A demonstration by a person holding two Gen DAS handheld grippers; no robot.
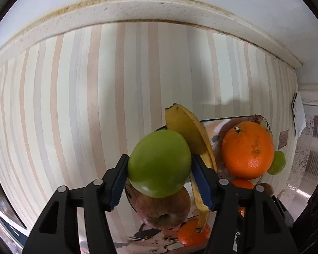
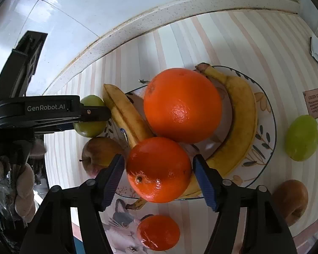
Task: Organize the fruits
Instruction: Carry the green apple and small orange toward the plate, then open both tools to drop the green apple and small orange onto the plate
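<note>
My left gripper [image 1: 159,180] is shut on a green apple [image 1: 159,163] and holds it above a red apple [image 1: 163,209] on the cat-print plate [image 1: 150,239]. A banana [image 1: 188,131] and a big orange [image 1: 247,150] lie to the right. In the right wrist view the left gripper [image 2: 91,114] holds that green apple [image 2: 90,127] at the left. My right gripper [image 2: 159,180] has its jaws on both sides of an orange [image 2: 159,169], over the floral plate [image 2: 262,127] that holds a big orange [image 2: 182,105] and two bananas [image 2: 241,116].
A small orange [image 2: 158,232] sits on the cat-print plate [image 2: 118,218]. A second green apple [image 2: 302,137] and a red apple [image 2: 292,201] lie on the striped cloth at right. The counter's speckled back edge [image 2: 137,27] runs behind. A label card [image 2: 314,102] lies at far right.
</note>
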